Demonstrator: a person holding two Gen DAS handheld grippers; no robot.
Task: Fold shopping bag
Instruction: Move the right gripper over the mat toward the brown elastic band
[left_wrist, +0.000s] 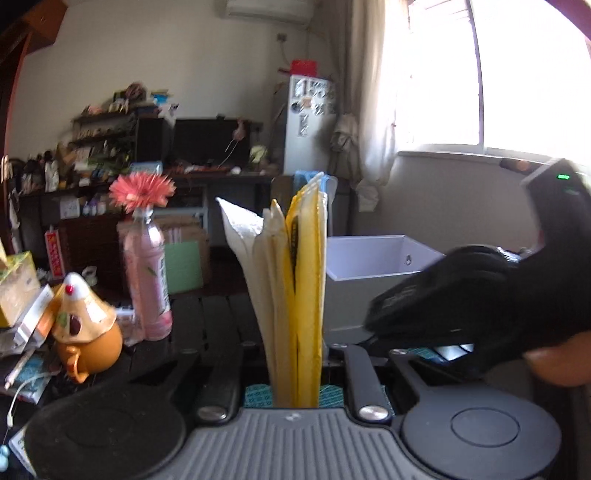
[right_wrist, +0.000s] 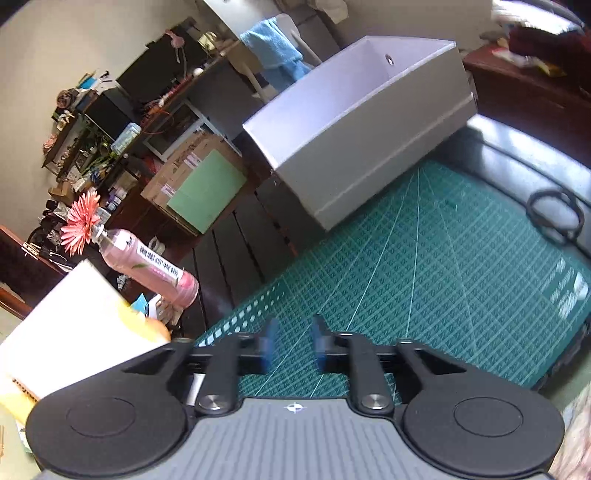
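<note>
My left gripper (left_wrist: 295, 373) is shut on the folded shopping bag (left_wrist: 291, 280), a flat stack of white and yellow layers that stands upright between the jaws. The bag also shows in the right wrist view (right_wrist: 74, 332) at the lower left, white with a yellow patch. My right gripper (right_wrist: 293, 345) is open and empty, its blue pads (right_wrist: 271, 343) a small gap apart above the green cutting mat (right_wrist: 424, 266). In the left wrist view the right gripper's black body (left_wrist: 498, 295) is at the right, close to the bag.
A grey open box (right_wrist: 369, 122) stands at the mat's far edge, also visible in the left wrist view (left_wrist: 369, 269). A pink bottle with a flower (left_wrist: 147, 273) and an orange teapot (left_wrist: 85, 332) stand left. A black ring (right_wrist: 554, 210) lies at the mat's right.
</note>
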